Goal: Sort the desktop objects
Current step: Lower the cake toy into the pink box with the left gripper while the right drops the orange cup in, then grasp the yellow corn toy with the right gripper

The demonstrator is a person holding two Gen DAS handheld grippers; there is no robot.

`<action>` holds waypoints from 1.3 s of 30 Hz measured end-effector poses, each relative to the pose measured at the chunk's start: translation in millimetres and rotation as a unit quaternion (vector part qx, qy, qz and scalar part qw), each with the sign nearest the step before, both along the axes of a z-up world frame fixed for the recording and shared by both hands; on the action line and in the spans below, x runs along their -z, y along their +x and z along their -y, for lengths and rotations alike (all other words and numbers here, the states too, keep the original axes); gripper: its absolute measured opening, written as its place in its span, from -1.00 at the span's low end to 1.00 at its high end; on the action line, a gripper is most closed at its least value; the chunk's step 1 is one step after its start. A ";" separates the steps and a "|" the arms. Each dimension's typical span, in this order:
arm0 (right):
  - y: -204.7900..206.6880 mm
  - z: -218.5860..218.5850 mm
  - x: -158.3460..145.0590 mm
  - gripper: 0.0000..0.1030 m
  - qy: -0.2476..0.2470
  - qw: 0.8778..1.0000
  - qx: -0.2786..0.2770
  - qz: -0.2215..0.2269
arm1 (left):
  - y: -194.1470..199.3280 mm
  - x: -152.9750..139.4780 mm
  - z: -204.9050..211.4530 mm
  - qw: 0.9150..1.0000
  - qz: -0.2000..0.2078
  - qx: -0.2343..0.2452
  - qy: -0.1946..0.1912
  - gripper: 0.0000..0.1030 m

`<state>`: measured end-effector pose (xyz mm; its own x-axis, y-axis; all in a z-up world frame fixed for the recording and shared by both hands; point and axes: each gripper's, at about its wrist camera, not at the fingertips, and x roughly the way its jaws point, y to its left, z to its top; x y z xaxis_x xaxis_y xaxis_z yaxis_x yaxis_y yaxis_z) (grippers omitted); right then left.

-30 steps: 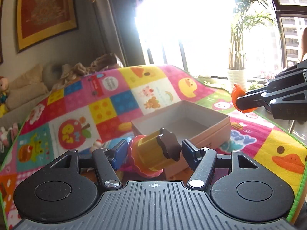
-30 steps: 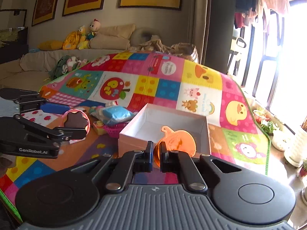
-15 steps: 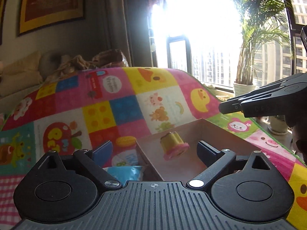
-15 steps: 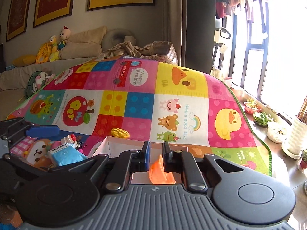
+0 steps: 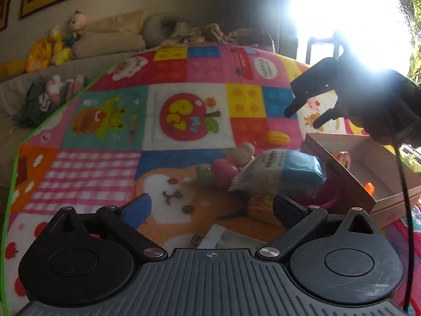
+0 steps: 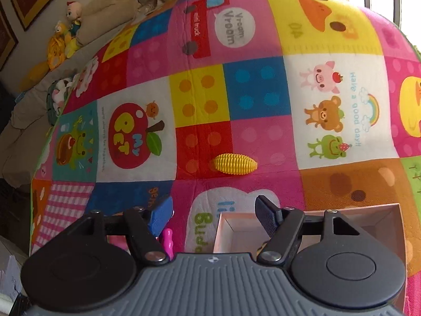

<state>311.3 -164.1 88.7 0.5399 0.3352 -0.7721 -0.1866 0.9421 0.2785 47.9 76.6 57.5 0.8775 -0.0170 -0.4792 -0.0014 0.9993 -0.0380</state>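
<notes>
My left gripper is open and empty, low over the colourful play mat. Ahead of it lie a blue-and-white packet, a pink and green toy and a small yellow-orange toy. The cardboard box at the right holds a pink-and-yellow toy and an orange piece. My right gripper is open and empty above the box's far corner; it also shows in the left wrist view. A yellow toy corn lies on the mat beyond it.
A small USB stick and white card lie just in front of my left gripper. A pink rim shows under my right gripper's left finger. A sofa with plush toys stands behind the mat. Bright window glare fills the upper right.
Both grippers opened and let their toys go into the box. The left gripper swung left toward the pile of items; the right gripper tilted down toward the corn.
</notes>
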 end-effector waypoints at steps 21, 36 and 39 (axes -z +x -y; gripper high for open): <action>-29.6 -37.7 -12.4 0.19 -0.039 0.995 -0.081 0.054 | -19.5 32.3 -11.6 0.995 -0.046 0.088 0.018 1.00; -273.7 55.9 44.9 0.20 -0.061 0.988 -0.118 0.079 | 15.9 56.2 40.1 0.988 -0.086 0.080 0.096 1.00; -284.0 47.4 56.4 0.22 -0.074 0.984 -0.114 0.115 | 19.9 53.8 37.1 0.991 -0.086 0.049 0.089 1.00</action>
